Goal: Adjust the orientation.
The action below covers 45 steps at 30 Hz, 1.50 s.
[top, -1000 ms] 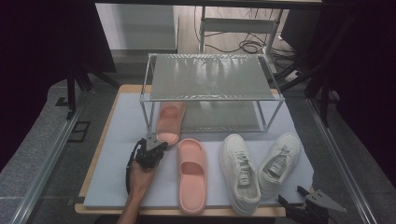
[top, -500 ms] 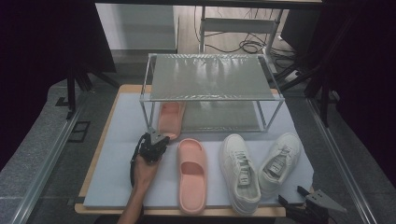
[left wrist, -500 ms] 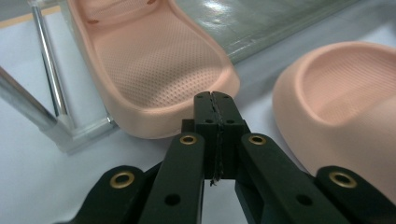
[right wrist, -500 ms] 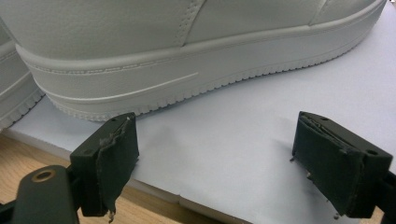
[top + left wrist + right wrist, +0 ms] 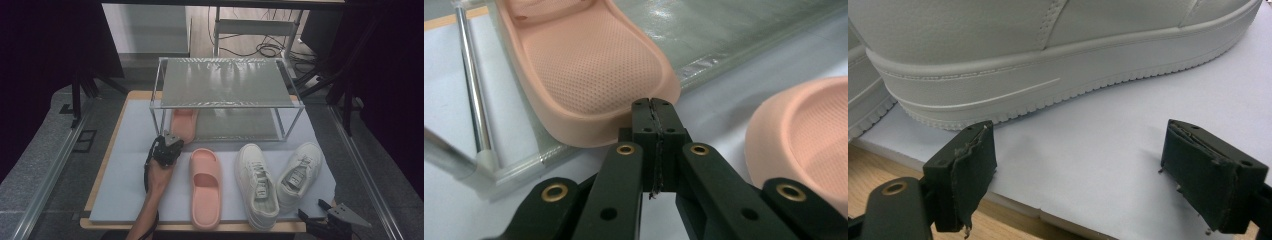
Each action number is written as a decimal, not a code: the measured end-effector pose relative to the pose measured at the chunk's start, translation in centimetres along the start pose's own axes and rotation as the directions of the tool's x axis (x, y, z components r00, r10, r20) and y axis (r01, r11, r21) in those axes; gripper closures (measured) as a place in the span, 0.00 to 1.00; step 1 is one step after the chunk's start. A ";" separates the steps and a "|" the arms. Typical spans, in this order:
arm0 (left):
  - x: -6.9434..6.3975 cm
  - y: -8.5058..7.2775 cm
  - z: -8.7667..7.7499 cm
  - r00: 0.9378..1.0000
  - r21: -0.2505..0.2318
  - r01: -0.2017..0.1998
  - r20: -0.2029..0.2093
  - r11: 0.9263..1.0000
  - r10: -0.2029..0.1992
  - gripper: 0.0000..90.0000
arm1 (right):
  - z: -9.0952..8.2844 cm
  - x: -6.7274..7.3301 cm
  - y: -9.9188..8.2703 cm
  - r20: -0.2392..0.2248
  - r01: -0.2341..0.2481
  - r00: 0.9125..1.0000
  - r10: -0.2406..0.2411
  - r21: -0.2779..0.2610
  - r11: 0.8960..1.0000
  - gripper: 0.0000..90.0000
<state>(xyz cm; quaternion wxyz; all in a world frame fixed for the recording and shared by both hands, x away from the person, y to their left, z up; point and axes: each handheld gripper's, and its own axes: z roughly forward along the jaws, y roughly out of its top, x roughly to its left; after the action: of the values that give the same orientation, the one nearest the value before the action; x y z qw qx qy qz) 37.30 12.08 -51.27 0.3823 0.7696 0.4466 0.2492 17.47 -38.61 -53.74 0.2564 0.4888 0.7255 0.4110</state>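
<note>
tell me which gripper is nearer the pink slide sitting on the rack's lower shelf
Left. The left gripper, jaws shut, sits right at the heel of the pink slide. The right gripper is far off by the white sneakers.

Pink slipper (image 5: 594, 65) lies flat, heel outward, on the rack's lower shelf (image 5: 235, 125), partly overhanging its edge.

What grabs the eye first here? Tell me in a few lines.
A metal-framed rack with a ribbed glass top stands at the back of the pale mat, with one salmon-pink foam slide pushed onto its lower shelf. Its twin pink slide lies on the mat beside a pair of white leather sneakers. The left claw, shut, sits at the shelved slide's heel.
</note>
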 end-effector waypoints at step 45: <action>0.2 0.3 -1.1 0.992 0.004 0.085 0.092 0.996 -0.085 0.86 | 0.0 -0.1 0.0 -0.004 -0.004 1.000 0.004 -0.003 1.000 0.16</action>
<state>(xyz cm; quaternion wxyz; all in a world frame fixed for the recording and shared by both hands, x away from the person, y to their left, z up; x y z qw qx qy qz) 36.81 12.57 -50.38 0.4128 0.7606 0.4608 0.1970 17.48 -38.67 -53.75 0.2545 0.4891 0.7245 0.4136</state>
